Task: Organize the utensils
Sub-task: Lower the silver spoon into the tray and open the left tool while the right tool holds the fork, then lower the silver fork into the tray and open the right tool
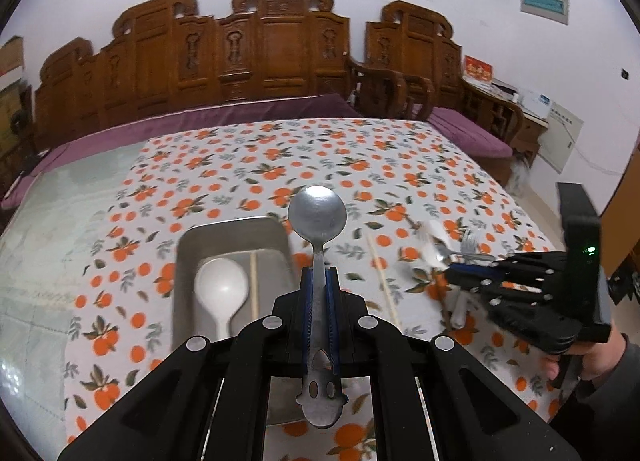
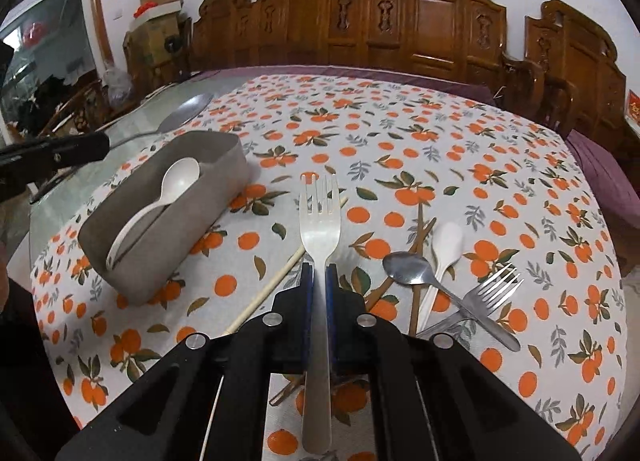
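Note:
My left gripper (image 1: 319,273) is shut on the handle of a metal spoon (image 1: 317,213), its bowl pointing away over the far right corner of the metal tray (image 1: 232,227). In the tray lie a white plastic spoon (image 1: 221,287) and a chopstick (image 1: 253,285). My right gripper (image 2: 319,269) is shut on a metal fork (image 2: 320,229), tines forward, lifted above the cloth. In the right wrist view the tray (image 2: 160,245) stands at the left. A metal spoon (image 2: 408,267), a white spoon (image 2: 446,245) and a second fork (image 2: 496,287) lie in a heap at the right.
A light chopstick (image 2: 280,271) lies on the orange-print tablecloth (image 2: 400,133) between tray and heap, with brown chopsticks (image 2: 418,237) under the heap. A carved wooden bench (image 2: 400,21) runs behind the table. A person's hand (image 1: 592,357) holds the right gripper.

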{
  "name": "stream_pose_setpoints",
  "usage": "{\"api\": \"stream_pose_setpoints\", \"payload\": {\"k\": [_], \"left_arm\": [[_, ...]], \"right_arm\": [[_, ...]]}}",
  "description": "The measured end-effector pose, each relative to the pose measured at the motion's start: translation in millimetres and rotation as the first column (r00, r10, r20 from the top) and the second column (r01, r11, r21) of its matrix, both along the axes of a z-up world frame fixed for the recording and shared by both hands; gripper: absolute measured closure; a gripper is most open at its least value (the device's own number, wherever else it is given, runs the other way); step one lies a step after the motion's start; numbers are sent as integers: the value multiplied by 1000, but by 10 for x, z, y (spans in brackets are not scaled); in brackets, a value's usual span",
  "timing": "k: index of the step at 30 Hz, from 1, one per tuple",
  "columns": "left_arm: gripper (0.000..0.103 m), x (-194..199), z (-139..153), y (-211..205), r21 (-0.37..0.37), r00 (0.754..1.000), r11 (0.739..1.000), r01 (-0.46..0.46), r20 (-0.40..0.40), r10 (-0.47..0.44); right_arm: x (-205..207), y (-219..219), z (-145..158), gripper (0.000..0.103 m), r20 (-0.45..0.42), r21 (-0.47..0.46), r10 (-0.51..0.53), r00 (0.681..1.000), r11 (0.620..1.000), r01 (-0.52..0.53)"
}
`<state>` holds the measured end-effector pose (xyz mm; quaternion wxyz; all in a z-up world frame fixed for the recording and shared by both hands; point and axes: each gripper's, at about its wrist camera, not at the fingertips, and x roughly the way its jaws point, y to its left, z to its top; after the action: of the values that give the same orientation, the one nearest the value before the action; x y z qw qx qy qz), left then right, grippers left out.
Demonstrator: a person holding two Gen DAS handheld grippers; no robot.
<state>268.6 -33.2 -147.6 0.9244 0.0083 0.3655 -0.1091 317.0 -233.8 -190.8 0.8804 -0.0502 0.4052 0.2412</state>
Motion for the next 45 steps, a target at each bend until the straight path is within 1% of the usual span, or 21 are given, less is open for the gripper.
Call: {"api": "stream_pose_setpoints", "payload": {"k": [5,13,15,19,22,26,30,40,45], "left_arm": [[97,63,-70,182,21,999,999,-48,-12,49],[97,221,-334,417,36,991,993,-113,-70,115],[97,262,-419,458,35,988,992,-122,-91,125],[97,335,-571,486,56,982,989,-134,-126,140],[97,371,-630,491,64,980,988,-138,-139,146],[97,387,-651,487,59,980,989,-135,-141,142],[97,411,-690,494,61,978,989,-134,-154,142],[97,454,-773,476,54,974,992,-115,-187,124],[96,464,-695,481,44,978,992,-115,-172,121]], "right_arm": [[1,-12,24,95,3,14,-19,1000,1000,19],[-16,10,10,95,-12,22,-21,1000,1000,21],[-26,9,7,95,-15,25,-22,1000,999,22],[-49,8,22,95,-21,38,-22,1000,999,23],[-76,29,55,95,-25,51,-19,1000,998,20],[-157,125,127,95,6,47,21,1000,999,-22],[-196,196,165,95,9,48,34,999,998,-34],[-235,365,255,95,6,63,36,999,997,-37],[-208,411,284,95,-8,79,28,1000,997,-27]]}}
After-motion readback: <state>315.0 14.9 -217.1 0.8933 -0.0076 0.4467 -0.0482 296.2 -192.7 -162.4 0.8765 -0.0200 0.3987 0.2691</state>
